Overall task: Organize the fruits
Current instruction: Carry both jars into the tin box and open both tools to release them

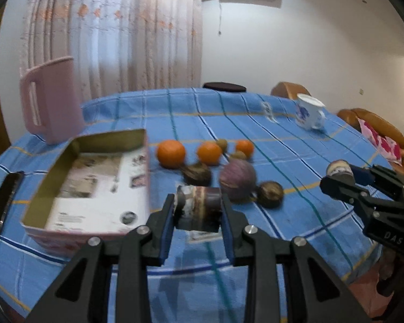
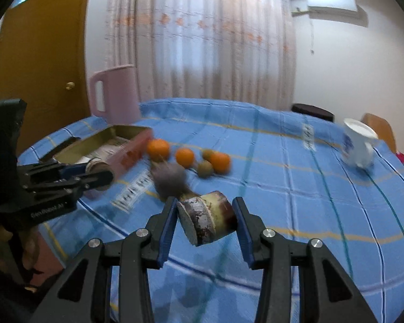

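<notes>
Blue checked cloth covers the bench (image 1: 296, 140), where three oranges (image 1: 171, 153), small kiwis (image 2: 204, 168) and dark round fruits (image 1: 237, 179) lie beside an open pink box (image 1: 94, 183). Left claw (image 1: 198, 207) and right claw (image 2: 206, 219) each grip a short sugarcane piece (image 1: 198, 204) above the cloth.

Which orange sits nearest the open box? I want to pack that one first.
The largest orange, leftmost of the three, lies beside the box; the other two sit further right among the kiwis.
</notes>
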